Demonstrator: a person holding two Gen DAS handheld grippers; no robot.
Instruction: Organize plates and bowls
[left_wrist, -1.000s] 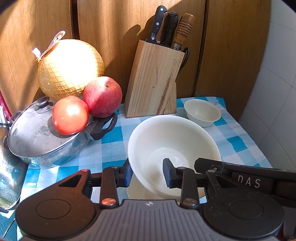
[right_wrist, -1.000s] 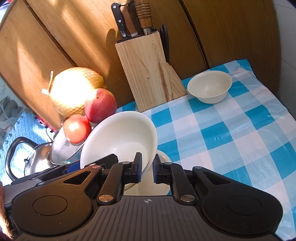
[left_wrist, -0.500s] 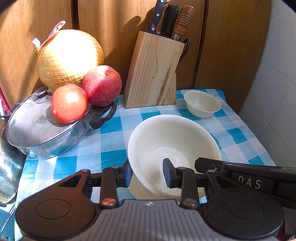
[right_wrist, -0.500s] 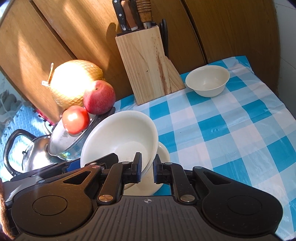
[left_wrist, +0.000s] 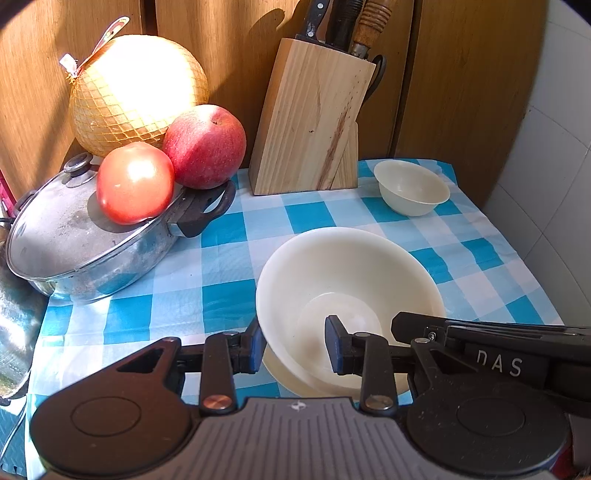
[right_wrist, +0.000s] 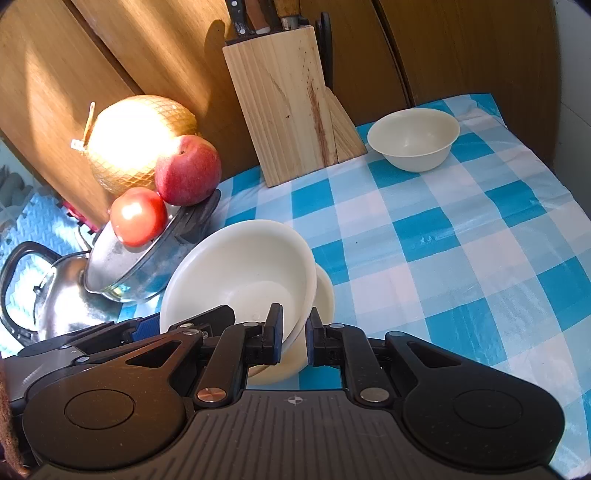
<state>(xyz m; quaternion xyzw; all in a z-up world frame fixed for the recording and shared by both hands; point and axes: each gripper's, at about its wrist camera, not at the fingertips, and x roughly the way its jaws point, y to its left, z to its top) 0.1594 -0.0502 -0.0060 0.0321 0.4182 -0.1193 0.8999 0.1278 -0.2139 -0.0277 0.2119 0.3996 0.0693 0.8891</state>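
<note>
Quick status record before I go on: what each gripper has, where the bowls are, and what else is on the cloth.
left gripper: jaws shut on the large bowl's near rim
right gripper: jaws shut on the rim of the same large bowl, right side
large bowl: tilted, nested over another white dish beneath it
small bowl: upright, alone near the far right corner of the checked cloth
knife block: against the wooden wall, left of the small bowl
pot: lidded, tomato on the lid, apple beside it
</note>
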